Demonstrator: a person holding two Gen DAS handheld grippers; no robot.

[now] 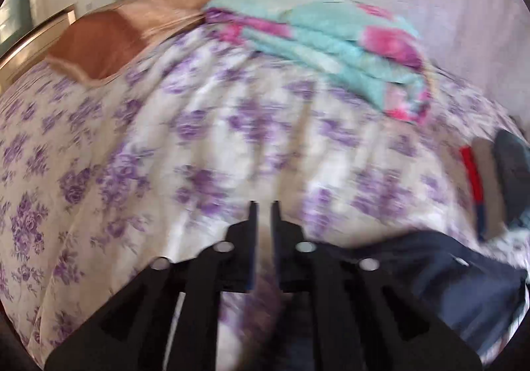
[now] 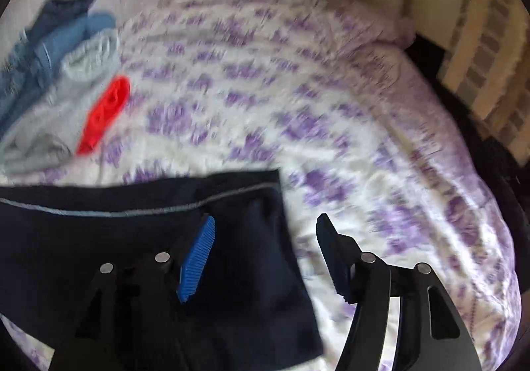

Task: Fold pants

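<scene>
Dark navy pants (image 2: 139, 255) lie on a bed with a white and purple floral cover (image 2: 347, 125). In the right wrist view they fill the lower left, with a pale seam line across them. My right gripper (image 2: 265, 228) is open wide; its blue-padded left finger is over the pants and its right finger is over the bedcover past the pants' edge. In the left wrist view the pants (image 1: 447, 278) show at the lower right. My left gripper (image 1: 264, 205) has its fingers nearly together with a narrow gap and holds nothing that I can see. Both views are blurred.
A pile of folded grey and blue clothes (image 2: 56, 82) with a red piece (image 2: 104, 114) lies at the left of the bed. A folded teal and pink blanket (image 1: 324, 42) and a brown pillow (image 1: 109, 39) lie at the far side. A wall runs behind the bed.
</scene>
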